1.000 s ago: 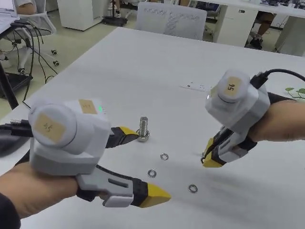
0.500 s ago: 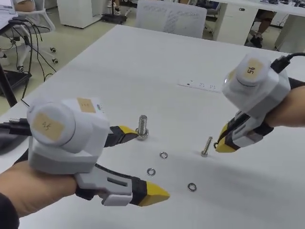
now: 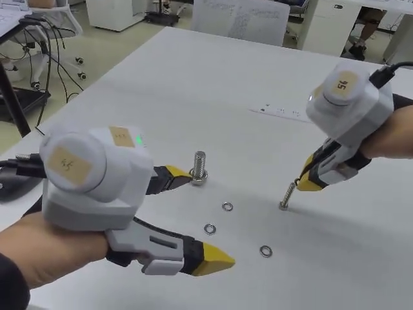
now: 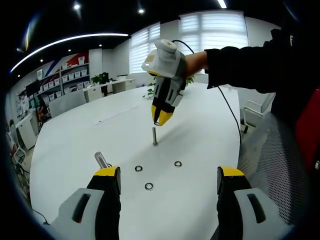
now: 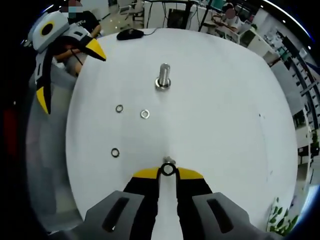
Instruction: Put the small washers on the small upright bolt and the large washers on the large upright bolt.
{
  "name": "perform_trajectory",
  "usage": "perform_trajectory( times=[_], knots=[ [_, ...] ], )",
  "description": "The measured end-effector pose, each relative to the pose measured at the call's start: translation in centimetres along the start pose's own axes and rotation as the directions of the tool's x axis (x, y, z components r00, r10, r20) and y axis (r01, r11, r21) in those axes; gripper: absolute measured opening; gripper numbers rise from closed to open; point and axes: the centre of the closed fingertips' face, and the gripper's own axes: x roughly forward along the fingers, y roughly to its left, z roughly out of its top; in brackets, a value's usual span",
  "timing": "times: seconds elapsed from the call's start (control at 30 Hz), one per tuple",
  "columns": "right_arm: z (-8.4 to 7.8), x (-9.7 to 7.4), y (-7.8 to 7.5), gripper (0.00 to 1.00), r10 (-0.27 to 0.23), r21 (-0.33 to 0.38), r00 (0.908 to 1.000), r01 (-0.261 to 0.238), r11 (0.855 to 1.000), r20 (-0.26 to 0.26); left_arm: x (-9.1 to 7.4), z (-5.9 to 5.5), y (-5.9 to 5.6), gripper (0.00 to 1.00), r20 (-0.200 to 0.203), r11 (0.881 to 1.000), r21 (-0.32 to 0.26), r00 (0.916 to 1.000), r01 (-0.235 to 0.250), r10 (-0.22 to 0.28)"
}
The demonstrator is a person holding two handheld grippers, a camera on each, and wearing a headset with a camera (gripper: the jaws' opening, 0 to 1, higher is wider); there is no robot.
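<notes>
So far three washers (image 3: 227,206) lay loose on the bench (image 3: 193,97) by the large bolt (image 3: 199,166), while the right tongs (image 3: 308,185) pinched another washer (image 5: 168,170) over the small bolt (image 3: 287,196) and the left tongs (image 3: 200,217) gaped open

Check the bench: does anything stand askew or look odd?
Nothing clearly. The small bolt seems to lean in the head view, yet stands straight in the left gripper view, so probably the camera angle.
</notes>
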Motion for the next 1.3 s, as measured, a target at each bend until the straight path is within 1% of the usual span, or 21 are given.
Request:
perform_trajectory(
  times=[0.13, 0.27, 0.67, 0.93, 1.3],
  knots=[
    [0.3, 0.2, -0.1, 0.13, 0.008, 0.003, 1.0000, -0.008, 1.000, 0.005, 0.1, -0.1, 0.0, 0.79, -0.004, 1.000, 0.000, 1.0000, 0.002, -0.002],
    [0.1, 0.8, -0.6, 0.13, 0.010, -0.002, 0.9999, -0.010, 1.000, -0.004, 0.0, 0.0, 0.1, 0.79, -0.003, 1.000, -0.002, 1.0000, 0.001, -0.001],
    [0.1, 1.2, -0.9, 0.13, 0.023, -0.003, 0.9996, -0.023, 1.000, -0.015, 0.1, 0.0, 0.1, 0.79, -0.002, 1.000, -0.004, 1.0000, 0.001, -0.001],
    [0.2, 1.2, -0.6, 0.13, 0.032, -0.006, 0.9993, -0.033, 0.999, -0.021, 0.0, 0.0, 0.1, 0.79, -0.005, 1.000, -0.006, 1.0000, 0.001, -0.001],
    [0.0, 1.8, -0.5, 0.13, 0.045, -0.006, 0.9985, -0.045, 0.999, -0.032, -0.1, -0.2, 0.2, 0.79, -0.011, 1.000, -0.009, 0.9999, 0.000, 0.000]
  ],
)
